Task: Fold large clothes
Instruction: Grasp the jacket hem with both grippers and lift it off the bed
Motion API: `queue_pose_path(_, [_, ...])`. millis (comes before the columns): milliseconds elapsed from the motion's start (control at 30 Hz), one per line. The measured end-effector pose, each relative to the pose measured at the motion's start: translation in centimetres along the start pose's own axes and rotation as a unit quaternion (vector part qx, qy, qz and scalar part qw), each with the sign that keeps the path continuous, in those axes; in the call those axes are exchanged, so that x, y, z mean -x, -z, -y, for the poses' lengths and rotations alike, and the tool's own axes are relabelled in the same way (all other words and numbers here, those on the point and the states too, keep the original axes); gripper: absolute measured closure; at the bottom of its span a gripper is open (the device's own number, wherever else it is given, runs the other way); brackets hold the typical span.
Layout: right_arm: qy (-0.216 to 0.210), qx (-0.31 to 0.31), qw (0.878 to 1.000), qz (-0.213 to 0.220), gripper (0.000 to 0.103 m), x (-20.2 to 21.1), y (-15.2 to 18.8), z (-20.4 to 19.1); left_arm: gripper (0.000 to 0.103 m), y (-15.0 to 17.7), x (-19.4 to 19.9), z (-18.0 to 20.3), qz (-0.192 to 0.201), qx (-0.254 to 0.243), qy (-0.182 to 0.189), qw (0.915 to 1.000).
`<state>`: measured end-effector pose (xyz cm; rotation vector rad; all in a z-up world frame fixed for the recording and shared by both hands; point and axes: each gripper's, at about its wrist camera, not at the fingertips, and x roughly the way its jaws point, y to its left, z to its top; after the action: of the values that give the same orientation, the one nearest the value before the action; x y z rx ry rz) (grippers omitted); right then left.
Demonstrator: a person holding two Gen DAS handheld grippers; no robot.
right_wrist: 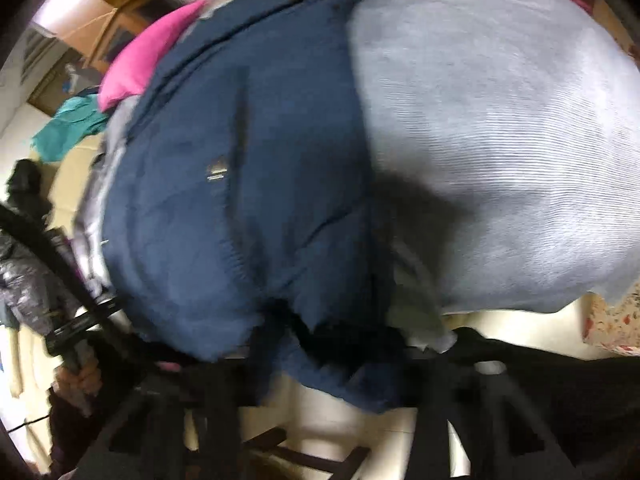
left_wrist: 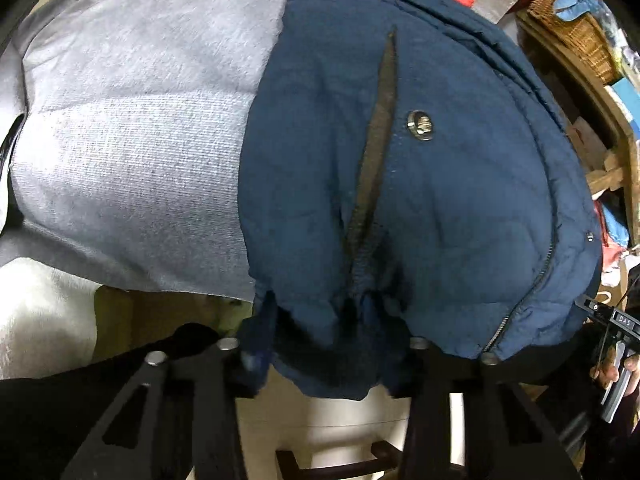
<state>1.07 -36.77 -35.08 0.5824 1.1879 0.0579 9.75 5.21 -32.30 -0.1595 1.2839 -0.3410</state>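
You are clamping one navy jacket (left_wrist: 420,184) by its hem with two grippers, left gripper (left_wrist: 324,354) and right gripper (right_wrist: 332,364), the jacket lying on one grey cloth (left_wrist: 132,140).

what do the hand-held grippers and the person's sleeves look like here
The left hand-held gripper has two matte black fingers with slotted cut-outs and round silver bolt heads. The right hand-held gripper looks the same but blurred. Its handle is black with a pale trigger and a small white-lettered label. Both sleeves look dark.

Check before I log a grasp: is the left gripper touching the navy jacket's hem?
Touching: left wrist view shows the left gripper closed on the navy jacket hem.
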Motion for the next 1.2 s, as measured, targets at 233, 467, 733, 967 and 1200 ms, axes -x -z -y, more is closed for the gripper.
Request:
queue_pose_path(233, [0.022, 0.043, 0.999, -0.014, 0.051, -0.3, 0.0, -1.8, 0.029, -0.6, -0.6, -0.5, -0.017, 0.017, -0.011, 0.9997])
queue_pose_path(467, [0.035, 0.057, 0.997, -0.029, 0.08, -2.8, -0.6, -2.8, 0.048, -0.6, -2.1, -0.8, -0.022, 0.027, 0.014, 0.9993])
queue_pose_path(733, [-0.021, 0.15, 0.988, 0.022, 0.089, 3.6, -0.1, -8.7, 0.086, -0.6, 0.5, 1.8, 0.019, -0.019, 0.059, 0.9979])
queue_pose_path(967, [-0.052, 0.128, 0.99, -0.007, 0.085, 1.6, -0.8, -6.8, 0.075, 0.0, 0.9, 1.4, 0.007, -0.016, 0.061, 0.998])
queue_pose_path(1200, [-0.054, 0.059, 0.995, -0.052, 0.054, -2.5, -1.0, -2.9, 0.061, -1.0, -0.8, 0.3, -0.013, 0.003, 0.059, 0.9982])
